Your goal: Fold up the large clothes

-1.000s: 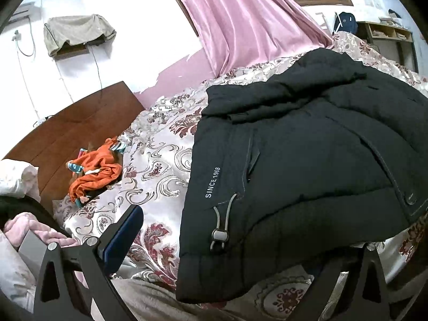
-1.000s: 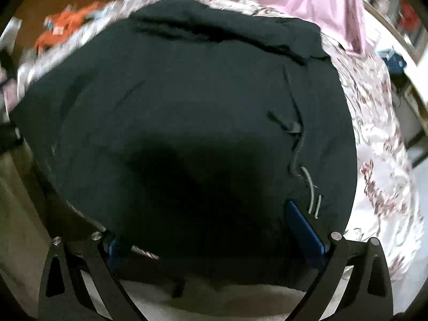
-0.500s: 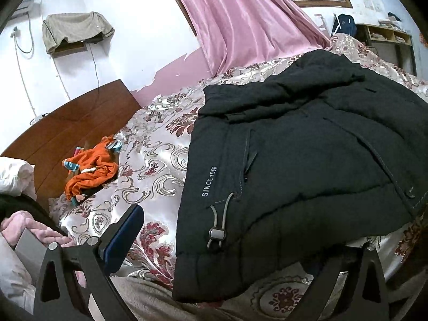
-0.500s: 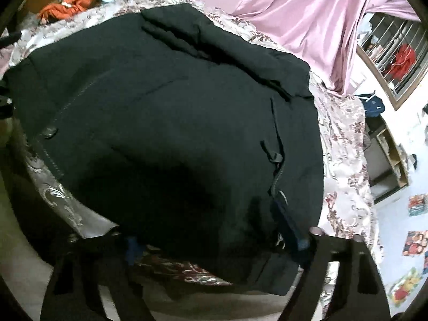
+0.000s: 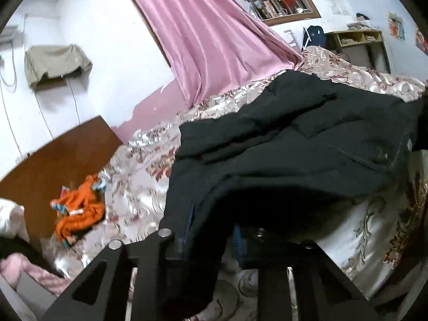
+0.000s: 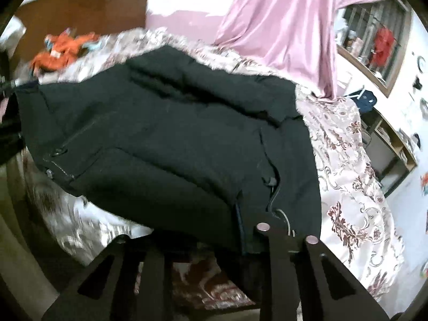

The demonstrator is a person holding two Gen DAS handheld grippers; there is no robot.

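Where the pink curtain [image 5: 214, 34] hangs, a floral bedspread [image 5: 139, 171] apparently covers the bed.

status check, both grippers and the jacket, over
Left gripper and right gripper shut on black padded jacket hem, lifted off floral bedspread. Nothing in the way.

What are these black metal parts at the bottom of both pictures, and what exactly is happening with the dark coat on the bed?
No robot is here: a person holds one two-finger gripper in each hand, and a small fisheye camera on each looks forward along its fingers. Those black parts are the fingers.

One picture comes from the left gripper, the other from the right gripper. Each seems shut on the near hem of the black jacket, which lies spread on the flowered bedspread with its near edge lifted, probably to begin a fold.

An orange garment lies near the wooden headboard. A pink curtain hangs behind.
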